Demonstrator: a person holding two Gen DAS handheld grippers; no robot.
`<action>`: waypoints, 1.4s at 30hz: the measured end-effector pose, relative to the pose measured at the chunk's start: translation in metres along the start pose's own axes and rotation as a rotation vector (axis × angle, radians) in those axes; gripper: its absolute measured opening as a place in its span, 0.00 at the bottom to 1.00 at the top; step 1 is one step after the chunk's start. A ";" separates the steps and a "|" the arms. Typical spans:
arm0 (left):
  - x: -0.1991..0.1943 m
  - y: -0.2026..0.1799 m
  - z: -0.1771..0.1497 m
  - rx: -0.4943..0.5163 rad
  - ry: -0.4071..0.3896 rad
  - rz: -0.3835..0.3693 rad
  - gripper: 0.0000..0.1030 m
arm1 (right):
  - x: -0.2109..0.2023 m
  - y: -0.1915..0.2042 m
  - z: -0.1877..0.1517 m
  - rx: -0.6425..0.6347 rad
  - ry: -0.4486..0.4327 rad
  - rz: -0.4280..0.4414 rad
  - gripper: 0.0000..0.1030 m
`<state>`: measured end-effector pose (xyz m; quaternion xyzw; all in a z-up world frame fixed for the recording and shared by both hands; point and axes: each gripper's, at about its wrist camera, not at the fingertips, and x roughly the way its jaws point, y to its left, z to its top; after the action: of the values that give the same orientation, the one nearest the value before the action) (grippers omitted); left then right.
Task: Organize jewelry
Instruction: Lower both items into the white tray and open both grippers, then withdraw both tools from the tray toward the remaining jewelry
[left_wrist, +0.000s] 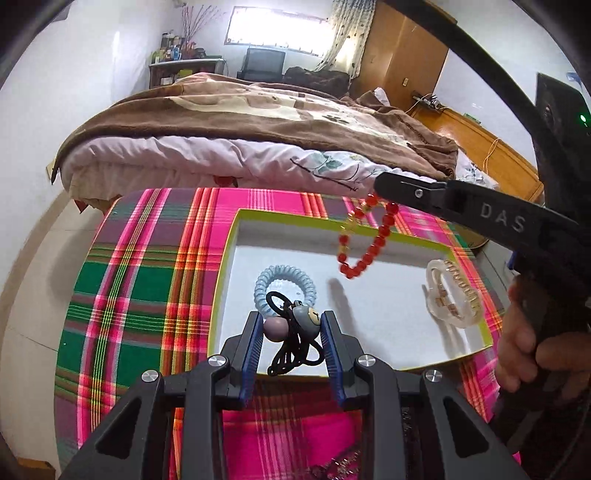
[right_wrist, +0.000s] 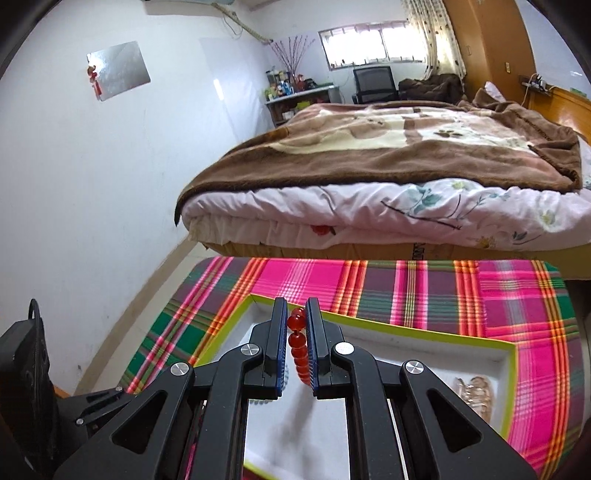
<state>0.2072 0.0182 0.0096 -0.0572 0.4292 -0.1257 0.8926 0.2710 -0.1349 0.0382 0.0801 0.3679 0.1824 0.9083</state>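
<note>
A white tray with a lime rim (left_wrist: 236, 236) lies on the plaid cloth. My left gripper (left_wrist: 291, 321) is shut on a black hair tie with a grey bear charm (left_wrist: 306, 317) and a mauve bead, held over the tray's near edge. A light blue coil hair tie (left_wrist: 262, 284) lies in the tray just beyond it. My right gripper (right_wrist: 296, 314) is shut on a red bead bracelet (right_wrist: 297, 347). The bracelet also shows in the left wrist view (left_wrist: 373, 243), hanging from the right gripper (left_wrist: 380, 184) above the tray. A clear hair claw (left_wrist: 454, 295) lies at the tray's right end.
The tray (right_wrist: 509, 365) sits on a small table covered with pink and green plaid cloth (left_wrist: 147, 266). A bed with a brown blanket (left_wrist: 240, 118) stands just behind the table. A white wall is on the left.
</note>
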 end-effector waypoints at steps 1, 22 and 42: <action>0.004 0.001 0.000 0.000 0.008 0.002 0.31 | 0.004 -0.001 -0.002 0.003 0.010 -0.006 0.10; 0.035 -0.004 -0.002 0.019 0.083 0.004 0.42 | 0.033 -0.034 -0.021 0.024 0.180 -0.194 0.10; 0.018 -0.015 -0.006 0.026 0.072 0.026 0.70 | 0.000 -0.031 -0.024 0.058 0.130 -0.180 0.18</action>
<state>0.2111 -0.0013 -0.0045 -0.0355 0.4600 -0.1219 0.8788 0.2631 -0.1628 0.0123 0.0612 0.4371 0.0943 0.8924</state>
